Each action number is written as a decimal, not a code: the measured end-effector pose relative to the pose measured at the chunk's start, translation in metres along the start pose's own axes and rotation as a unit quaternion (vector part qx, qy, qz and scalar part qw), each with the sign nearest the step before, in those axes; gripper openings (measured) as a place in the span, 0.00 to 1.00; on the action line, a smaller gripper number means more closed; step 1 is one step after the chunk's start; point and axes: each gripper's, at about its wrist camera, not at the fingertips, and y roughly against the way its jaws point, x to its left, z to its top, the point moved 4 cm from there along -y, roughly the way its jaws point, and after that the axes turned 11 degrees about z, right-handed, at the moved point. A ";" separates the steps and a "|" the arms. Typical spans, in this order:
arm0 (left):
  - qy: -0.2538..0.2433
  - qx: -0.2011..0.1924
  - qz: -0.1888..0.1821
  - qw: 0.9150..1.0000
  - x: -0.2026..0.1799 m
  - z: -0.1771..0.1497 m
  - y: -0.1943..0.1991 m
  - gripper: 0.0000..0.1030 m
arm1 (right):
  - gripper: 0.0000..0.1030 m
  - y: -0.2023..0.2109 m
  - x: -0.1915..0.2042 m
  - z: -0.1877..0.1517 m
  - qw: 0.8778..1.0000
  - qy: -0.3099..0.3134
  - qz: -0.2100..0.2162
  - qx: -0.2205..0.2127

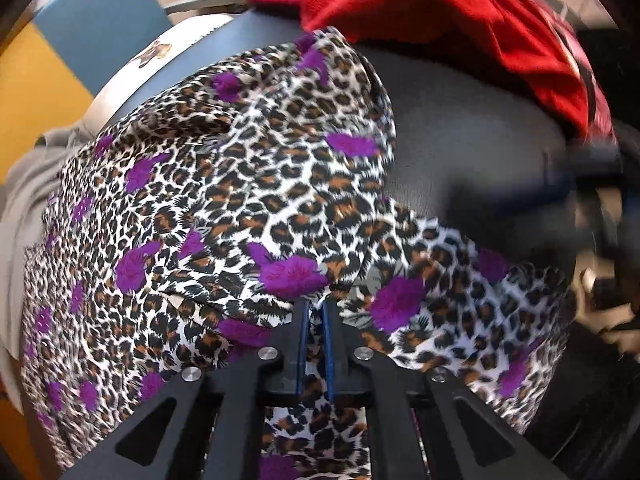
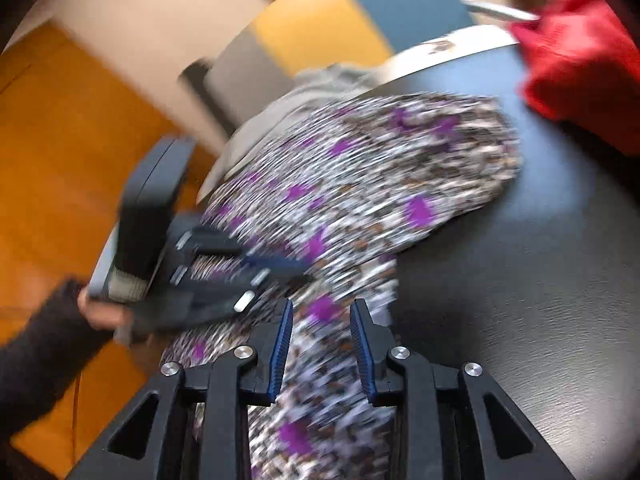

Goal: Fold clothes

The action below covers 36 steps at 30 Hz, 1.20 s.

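In the left wrist view we see the left gripper (image 1: 315, 312) with its two blue-padded fingers (image 1: 303, 344) drawn almost together, pinching a fold of the leopard-print garment (image 1: 248, 184), whose fabric passes between the pads and shows again below them. We note that the garment, white with black-and-brown spots and purple flowers, lies bunched across the dark grey table (image 1: 472, 148), with a grey cloth (image 1: 36, 184) at its left edge. We find a red garment (image 1: 452, 20) heaped at the far side of the table, and a blurred dark device (image 1: 604, 216) at the right edge that we cannot identify.
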 end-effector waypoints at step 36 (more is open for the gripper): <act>0.420 -0.201 -0.233 0.854 0.214 -0.084 0.132 0.02 | 0.34 0.058 -0.043 0.065 0.986 -0.063 -0.130 -0.084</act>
